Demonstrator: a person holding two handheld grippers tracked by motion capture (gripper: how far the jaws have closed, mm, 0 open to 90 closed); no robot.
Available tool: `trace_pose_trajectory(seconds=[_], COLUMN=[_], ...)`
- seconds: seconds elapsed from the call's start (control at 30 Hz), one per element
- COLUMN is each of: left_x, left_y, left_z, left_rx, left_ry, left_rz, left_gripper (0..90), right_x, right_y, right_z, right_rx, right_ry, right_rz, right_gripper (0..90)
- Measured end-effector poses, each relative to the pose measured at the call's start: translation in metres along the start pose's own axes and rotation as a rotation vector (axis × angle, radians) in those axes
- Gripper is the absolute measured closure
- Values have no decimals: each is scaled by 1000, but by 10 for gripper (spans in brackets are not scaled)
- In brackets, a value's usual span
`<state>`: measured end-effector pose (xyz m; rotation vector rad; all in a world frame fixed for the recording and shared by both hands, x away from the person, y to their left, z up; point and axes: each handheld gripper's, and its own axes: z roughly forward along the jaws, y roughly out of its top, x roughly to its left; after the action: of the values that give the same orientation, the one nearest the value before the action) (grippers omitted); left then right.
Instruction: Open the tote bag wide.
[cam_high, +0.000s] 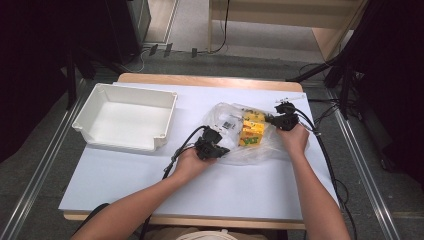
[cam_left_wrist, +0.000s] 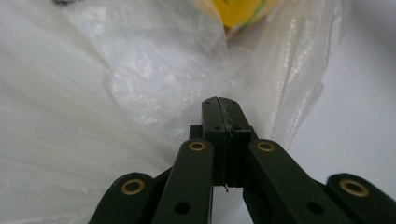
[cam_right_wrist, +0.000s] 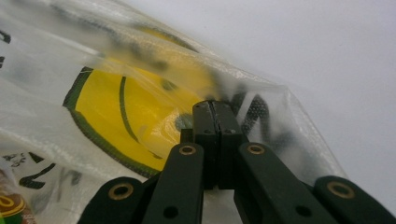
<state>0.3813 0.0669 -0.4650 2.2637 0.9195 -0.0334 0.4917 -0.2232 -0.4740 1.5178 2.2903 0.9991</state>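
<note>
Table, white top, w/ white bin well off to the far left of the left gripper, apart from everything else.

Clear plastic bag lies on the table between the two grippers, crumpled, w/ yellow cartons inside it. Cartons sit nearer the right gripper, just beside its tips; from the left gripper they're ahead and a bit right, past a fold of film.

Left gripper: jaws pressed together, clenched on the bag's near edge. In the left gripper view a thin pinch of film runs up from betw. the closed tips; bag spreads left & ahead, bare table to the right.

Right gripper: jaws also closed tight, gripping the bag at its far right edge. In the right gripper view the film is stretched over a yellow carton directly ahead-left of the tips, touching or nearly so; bare table above & right.

Hands wrap each gripper from behind.
</note>
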Motion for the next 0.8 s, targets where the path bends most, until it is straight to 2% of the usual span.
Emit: trace_pose_trajectory(seconds=[0.3,0.5,0.57,0.6,0.63,0.7,0.8], left_x=[-10,-8,-8,-8,-7,-7,-9], left_y=[-22,-32,-34,-35,-34,-32,-25], left_z=[-15,-25,-27,-28,-28,-29,-35], left_rx=[24,41,46,47,41,29,4], left_ry=[-24,-46,-38,-40,-40,-50,-47], left_rz=[31,18,28,32,26,19,41], left_gripper=[900,900,900,900,900,900,900], right_x=[-9,-20,-22,-23,-24,-24,-20], right_y=[3,5,5,6,6,7,7], right_z=[0,-2,-3,-4,-4,-5,-8], right_rx=[-9,-4,1,7,7,15,14], right_ry=[-68,-97,-156,-205,-213,-201,-163], right_rz=[20,34,30,26,36,62,67], right_gripper=[900,900,900,900,900,900,900])
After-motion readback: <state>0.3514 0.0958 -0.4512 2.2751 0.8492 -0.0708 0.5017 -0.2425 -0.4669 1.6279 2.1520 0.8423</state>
